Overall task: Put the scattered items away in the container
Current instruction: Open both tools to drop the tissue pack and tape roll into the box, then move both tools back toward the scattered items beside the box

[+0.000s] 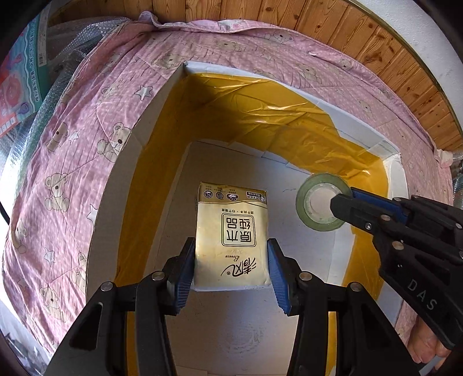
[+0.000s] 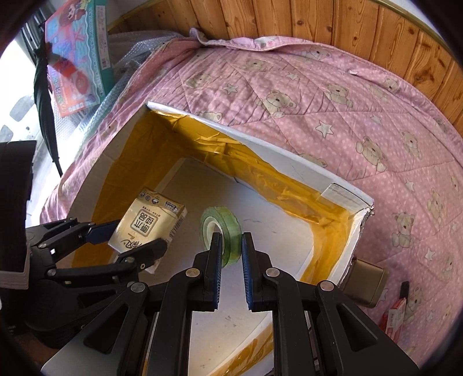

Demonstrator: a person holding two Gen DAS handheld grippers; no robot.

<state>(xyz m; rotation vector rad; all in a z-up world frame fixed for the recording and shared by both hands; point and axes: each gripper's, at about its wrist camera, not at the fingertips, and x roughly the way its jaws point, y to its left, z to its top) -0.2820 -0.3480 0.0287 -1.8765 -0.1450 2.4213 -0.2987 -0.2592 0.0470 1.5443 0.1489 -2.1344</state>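
A white cardboard box (image 2: 289, 162) lined with yellow tape stands open on a pink bear-print quilt (image 2: 332, 86). My left gripper (image 1: 230, 243) is inside the box, shut on a cream tissue pack (image 1: 231, 219) that it holds by the long sides, tilted above the white floor. The right wrist view shows that gripper (image 2: 141, 234) and the pack (image 2: 150, 214) at the left. My right gripper (image 2: 231, 235) is shut on the band of a green tape roll (image 2: 208, 222), held upright over the box floor. In the left wrist view the right gripper (image 1: 343, 196) reaches the roll (image 1: 303, 208) from the right.
Outside the box's near right corner, an olive box (image 2: 367, 286), a red-and-white packet (image 2: 396, 315) and a small dark item (image 2: 403, 289) lie on the quilt. A colourful printed box (image 2: 78, 55) leans at the far left. Wood panelling (image 2: 318, 17) runs behind. A hand (image 1: 425, 344) shows at lower right.
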